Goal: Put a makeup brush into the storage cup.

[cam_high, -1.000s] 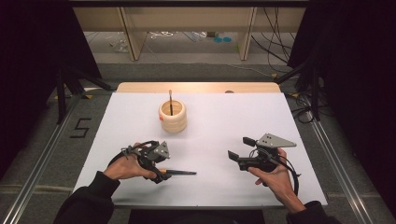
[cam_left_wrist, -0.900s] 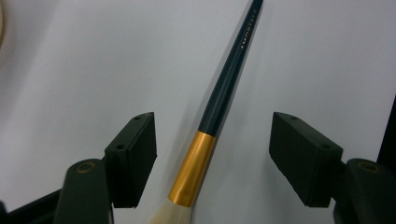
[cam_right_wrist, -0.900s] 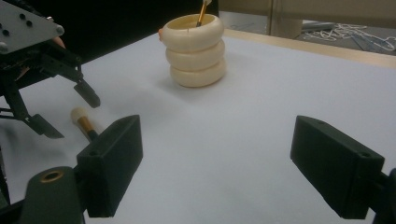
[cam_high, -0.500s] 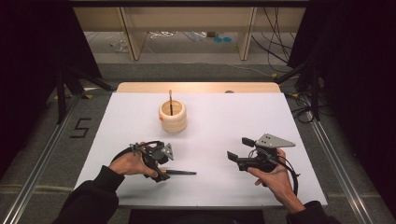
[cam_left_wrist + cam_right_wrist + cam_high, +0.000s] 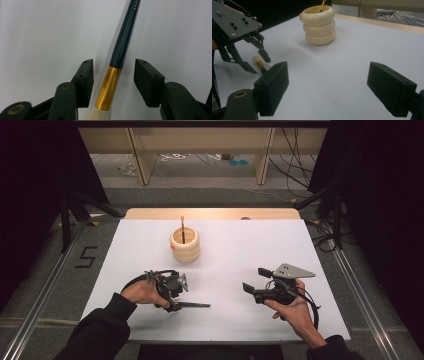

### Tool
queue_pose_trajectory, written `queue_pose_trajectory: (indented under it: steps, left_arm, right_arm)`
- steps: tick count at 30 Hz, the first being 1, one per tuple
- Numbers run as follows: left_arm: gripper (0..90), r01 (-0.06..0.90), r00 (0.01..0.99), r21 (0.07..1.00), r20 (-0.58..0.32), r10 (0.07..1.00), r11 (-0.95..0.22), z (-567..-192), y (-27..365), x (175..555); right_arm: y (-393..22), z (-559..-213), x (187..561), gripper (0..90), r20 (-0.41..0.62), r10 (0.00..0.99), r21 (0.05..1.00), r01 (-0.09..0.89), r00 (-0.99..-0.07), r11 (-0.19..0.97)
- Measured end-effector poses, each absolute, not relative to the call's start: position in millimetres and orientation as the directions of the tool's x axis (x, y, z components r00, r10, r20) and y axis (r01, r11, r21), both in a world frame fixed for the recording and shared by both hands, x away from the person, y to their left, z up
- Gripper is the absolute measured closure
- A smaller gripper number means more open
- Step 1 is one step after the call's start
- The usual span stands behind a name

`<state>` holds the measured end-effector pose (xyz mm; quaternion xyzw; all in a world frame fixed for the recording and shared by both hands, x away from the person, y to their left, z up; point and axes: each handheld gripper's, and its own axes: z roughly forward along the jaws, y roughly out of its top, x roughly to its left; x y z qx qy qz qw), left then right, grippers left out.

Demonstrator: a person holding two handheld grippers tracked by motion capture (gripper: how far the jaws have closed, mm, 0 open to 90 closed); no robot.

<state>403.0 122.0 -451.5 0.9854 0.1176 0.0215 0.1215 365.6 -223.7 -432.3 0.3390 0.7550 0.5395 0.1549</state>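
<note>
Left tongs point(image 5: 113, 82) closing astride brush point(image 5: 117, 62), dark handle, gold ferrule, white bristles

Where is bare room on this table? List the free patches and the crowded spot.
Free: the white table right of the ringed holder, the strip between the two grippers, and the far left corner. Crowded: the near left, where the left gripper straddles the brush.

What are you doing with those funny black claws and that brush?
A person holds a claw tool in each hand at a white table. The left gripper is down over a brush lying flat, its fingers either side of the gold band and just closing in, not yet pressing. The right gripper waits open. A cream holder already has one brush standing in it.
</note>
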Motion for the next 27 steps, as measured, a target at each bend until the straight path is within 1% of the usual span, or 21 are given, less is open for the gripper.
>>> queue_pose_trajectory:
  steps: [7, 12, 17, 18, 27]
  left_arm:
    - [54.3, 0.211, 0.976, 0.212, 0.004, 0.217, -0.954, -456.5, 117.7, 406.7]
    - [59.6, 0.212, 0.977, 0.204, -0.01, 0.215, -0.956, -457.9, 116.8, 407.4]
    - [62.2, 0.203, 0.979, 0.194, -0.016, 0.203, -0.96, -457.9, 115.9, 408.7]
    - [62.8, 0.206, 0.978, 0.196, -0.018, 0.207, -0.959, -458.2, 115.7, 408.5]
    - [67.3, 0.183, 0.983, 0.153, -0.024, 0.182, -0.971, -457.8, 110.9, 409.5]
  right_arm:
    - [-223.8, -432.6, 365.7, 18.5, 0.13, 0.678, 0.919, 0.345, -0.723, 0.192]
    - [-223.2, -432.9, 365.9, 18.7, 0.13, 0.676, 0.919, 0.344, -0.725, 0.193]
    - [-223.1, -432.4, 365.3, 18.8, 0.134, 0.672, 0.915, 0.352, -0.728, 0.198]
    - [-222.5, -432.2, 364.3, 18.8, 0.154, 0.672, 0.907, 0.373, -0.724, 0.195]
    - [-222.0, -432.6, 364.5, 19.0, 0.155, 0.668, 0.909, 0.37, -0.728, 0.192]
